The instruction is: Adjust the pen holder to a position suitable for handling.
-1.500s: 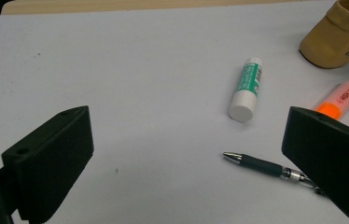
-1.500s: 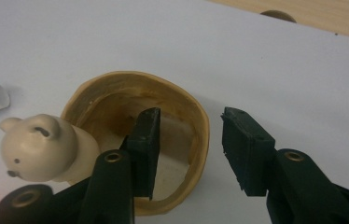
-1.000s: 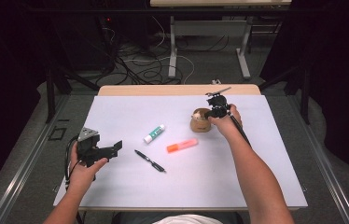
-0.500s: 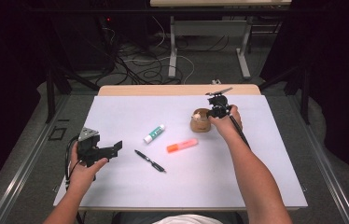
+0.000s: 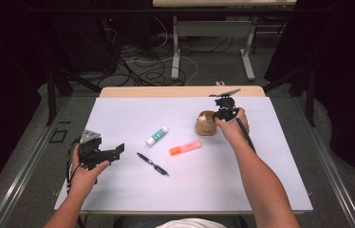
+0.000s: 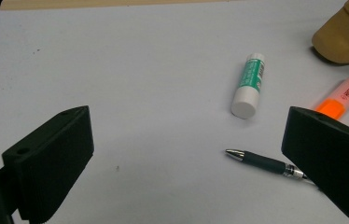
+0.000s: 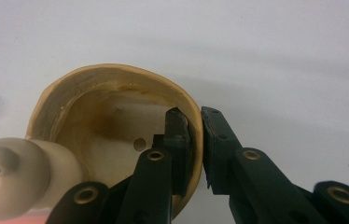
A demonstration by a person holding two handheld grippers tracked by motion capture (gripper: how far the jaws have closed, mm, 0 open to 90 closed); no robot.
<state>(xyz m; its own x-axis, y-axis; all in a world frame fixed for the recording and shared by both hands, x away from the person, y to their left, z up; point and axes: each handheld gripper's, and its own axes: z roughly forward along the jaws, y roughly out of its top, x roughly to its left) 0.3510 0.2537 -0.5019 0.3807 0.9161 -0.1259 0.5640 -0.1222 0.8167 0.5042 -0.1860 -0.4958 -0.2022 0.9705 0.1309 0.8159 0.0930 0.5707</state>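
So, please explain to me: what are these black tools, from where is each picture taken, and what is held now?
A person sits at a table covered with a white sheet and holds one hand-operated gripper in each hand. There is no robot arm.

The high view looks down from above. The other two pictures come from small cameras riding on each gripper, looking along its black fingers.

On the sheet lie a glue stick, an orange highlighter, a black pen and a tan wooden cup with something pale and rounded inside it.

The right gripper has just been closing and pinches the cup's wall, one finger inside, one outside. The left gripper is open, holding nothing, aimed towards the pen.
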